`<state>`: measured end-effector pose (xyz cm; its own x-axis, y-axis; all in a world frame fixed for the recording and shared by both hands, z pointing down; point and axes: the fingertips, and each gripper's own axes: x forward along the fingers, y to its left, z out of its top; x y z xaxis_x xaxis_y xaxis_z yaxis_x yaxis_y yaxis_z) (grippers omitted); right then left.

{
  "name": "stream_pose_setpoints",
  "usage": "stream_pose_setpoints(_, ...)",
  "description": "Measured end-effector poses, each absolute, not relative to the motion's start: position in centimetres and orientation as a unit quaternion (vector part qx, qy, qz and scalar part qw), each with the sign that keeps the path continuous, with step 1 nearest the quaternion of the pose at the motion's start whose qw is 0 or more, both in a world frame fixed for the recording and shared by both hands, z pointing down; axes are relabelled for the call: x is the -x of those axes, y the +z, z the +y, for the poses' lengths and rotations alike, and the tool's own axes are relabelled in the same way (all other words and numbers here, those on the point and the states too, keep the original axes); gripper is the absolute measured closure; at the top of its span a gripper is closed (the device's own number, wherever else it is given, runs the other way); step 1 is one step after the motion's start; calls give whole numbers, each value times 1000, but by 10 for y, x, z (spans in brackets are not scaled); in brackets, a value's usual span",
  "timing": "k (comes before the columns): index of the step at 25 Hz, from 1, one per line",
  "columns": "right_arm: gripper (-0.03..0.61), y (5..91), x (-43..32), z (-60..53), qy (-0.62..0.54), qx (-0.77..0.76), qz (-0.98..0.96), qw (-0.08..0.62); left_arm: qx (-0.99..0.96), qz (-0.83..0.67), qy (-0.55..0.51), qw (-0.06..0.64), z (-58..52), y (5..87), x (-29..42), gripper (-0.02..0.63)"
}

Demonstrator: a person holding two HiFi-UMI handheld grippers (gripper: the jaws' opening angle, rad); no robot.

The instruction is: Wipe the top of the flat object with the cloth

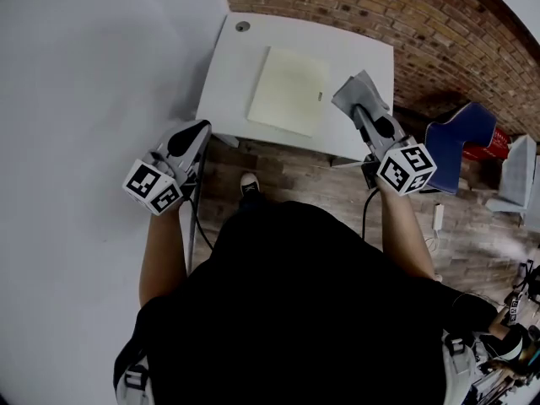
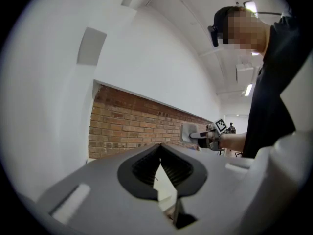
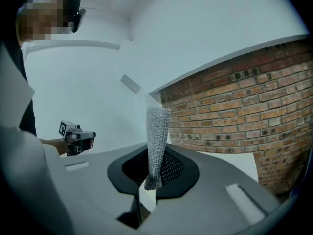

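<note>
A pale yellow flat board (image 1: 288, 90) lies on the small white table (image 1: 236, 74). My right gripper (image 1: 360, 108) hovers over the table's right part, just right of the board, shut on a grey knitted cloth (image 1: 361, 91). In the right gripper view the cloth (image 3: 157, 141) stands up from between the jaws of that gripper (image 3: 154, 175). My left gripper (image 1: 196, 130) is held off the table's front left corner, shut with nothing in it. In the left gripper view its jaw tips (image 2: 160, 153) meet, and the right gripper (image 2: 205, 134) shows far off with the cloth (image 2: 188, 132).
A brick wall (image 1: 439, 32) runs behind and to the right of the table, and a white wall (image 1: 84, 74) is at the left. A round grommet (image 1: 243, 26) sits at the table's far left corner. A blue chair (image 1: 460, 137) stands on the wooden floor at right.
</note>
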<state>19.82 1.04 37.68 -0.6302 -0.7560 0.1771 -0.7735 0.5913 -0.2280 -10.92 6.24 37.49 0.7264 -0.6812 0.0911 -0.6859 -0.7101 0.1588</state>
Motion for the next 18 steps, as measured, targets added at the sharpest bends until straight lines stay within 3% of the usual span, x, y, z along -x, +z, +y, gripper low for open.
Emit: stream_pose_setpoints(18,566,377,-159,-40,154,-477,-864,50,-939,-328,1,106,-23,381,164,612)
